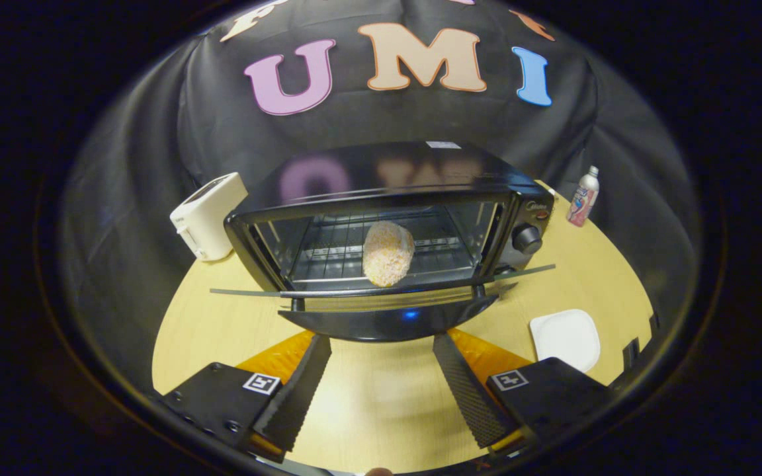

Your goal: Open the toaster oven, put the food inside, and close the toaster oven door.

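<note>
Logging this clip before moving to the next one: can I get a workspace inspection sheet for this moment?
Surface: pale wooden table, bare between the fingers.
Job's things: toaster oven with its door folded down open; food resting on the rack inside.
Clutter: white toaster left of the oven; bottle standing to its right; white plate near the right finger.
Grippers: hand-held gripper open, holding nothing, fingers just short of the door.
Cables: nothing seen.
Surroundings: black cloth wall behind the table.
</note>
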Demonstrator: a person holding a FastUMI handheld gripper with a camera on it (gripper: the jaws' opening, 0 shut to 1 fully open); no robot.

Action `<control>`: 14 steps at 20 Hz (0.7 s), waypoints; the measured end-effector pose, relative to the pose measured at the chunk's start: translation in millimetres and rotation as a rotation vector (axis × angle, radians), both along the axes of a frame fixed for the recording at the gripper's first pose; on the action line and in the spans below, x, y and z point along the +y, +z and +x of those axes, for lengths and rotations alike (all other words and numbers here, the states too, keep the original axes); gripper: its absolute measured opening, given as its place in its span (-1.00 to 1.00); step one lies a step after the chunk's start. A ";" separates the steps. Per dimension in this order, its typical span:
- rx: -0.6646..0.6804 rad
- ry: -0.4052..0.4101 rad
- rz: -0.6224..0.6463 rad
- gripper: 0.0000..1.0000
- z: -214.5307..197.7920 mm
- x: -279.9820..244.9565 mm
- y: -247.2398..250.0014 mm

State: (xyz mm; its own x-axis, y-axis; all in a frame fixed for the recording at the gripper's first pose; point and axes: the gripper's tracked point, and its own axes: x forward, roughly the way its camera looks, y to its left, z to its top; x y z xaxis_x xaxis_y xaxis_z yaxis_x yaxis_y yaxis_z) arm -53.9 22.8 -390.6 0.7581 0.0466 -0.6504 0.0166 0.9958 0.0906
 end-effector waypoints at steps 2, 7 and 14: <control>-0.008 -0.005 0.009 0.99 5.0 -1.2 3.3; -0.036 -0.032 0.038 0.99 19.5 -7.1 14.3; -0.085 -0.071 0.060 0.99 38.1 -20.8 31.4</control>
State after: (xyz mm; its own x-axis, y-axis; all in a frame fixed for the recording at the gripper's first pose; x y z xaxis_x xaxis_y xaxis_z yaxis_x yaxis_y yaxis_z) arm -15.7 1.9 -359.2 0.8134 0.0274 -0.5810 0.0769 0.9851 0.1541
